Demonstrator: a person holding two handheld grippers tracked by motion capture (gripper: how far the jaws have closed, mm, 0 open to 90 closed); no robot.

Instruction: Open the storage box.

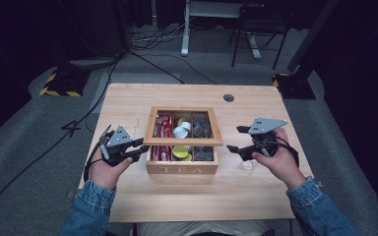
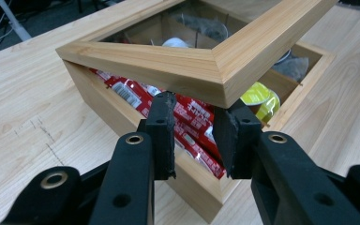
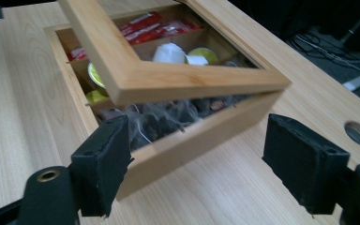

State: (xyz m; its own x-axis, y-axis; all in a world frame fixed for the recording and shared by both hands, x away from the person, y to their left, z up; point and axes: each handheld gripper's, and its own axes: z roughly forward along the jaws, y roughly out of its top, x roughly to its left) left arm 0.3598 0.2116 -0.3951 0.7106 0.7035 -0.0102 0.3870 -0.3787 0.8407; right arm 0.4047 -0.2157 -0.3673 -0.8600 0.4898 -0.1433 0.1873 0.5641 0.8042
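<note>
At frame centre, the left gripper [image 1: 139, 145] fingers clamp the half-raised lid [image 1: 183, 141] of the tea box [image 1: 182, 169]; the right gripper [image 1: 236, 139] fingers stand wide, empty.

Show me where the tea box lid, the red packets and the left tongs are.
tea box lid [image 2: 168, 65]: left gripper view, on its near wooden frame rail.
red packets [image 2: 194, 136]: left gripper view, on the wrappers under the lid.
left tongs [image 2: 194, 136]: left gripper view, midway between the fingertips.
</note>
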